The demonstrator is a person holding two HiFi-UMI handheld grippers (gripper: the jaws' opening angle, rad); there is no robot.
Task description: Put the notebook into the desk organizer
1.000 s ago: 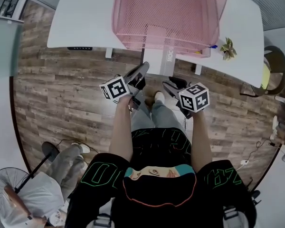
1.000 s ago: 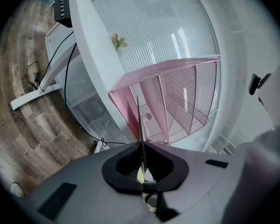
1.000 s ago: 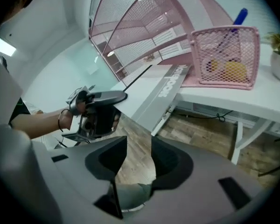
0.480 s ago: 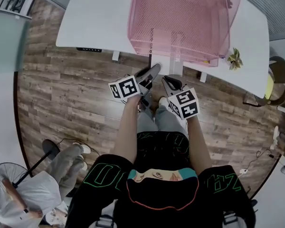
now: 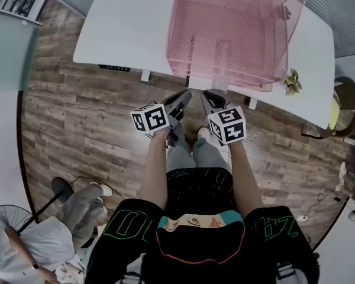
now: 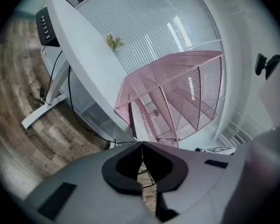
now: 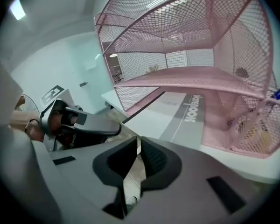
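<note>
Pink desk organizer [image 5: 231, 34] at twelve o'clock holds the notebook [image 7: 177, 120]; our left hand-held gripper [image 6: 141, 144] sits closed, right hand-held gripper [image 7: 138, 140] just closed, empty.

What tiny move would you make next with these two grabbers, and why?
Probably nudge the notebook deeper with the right gripper. It lies in the bottom tier of the pink desk organizer, but its near end sticks out toward the desk edge. That gripper's jaws have just been closing with nothing between them, and it hangs short of the desk.
</note>
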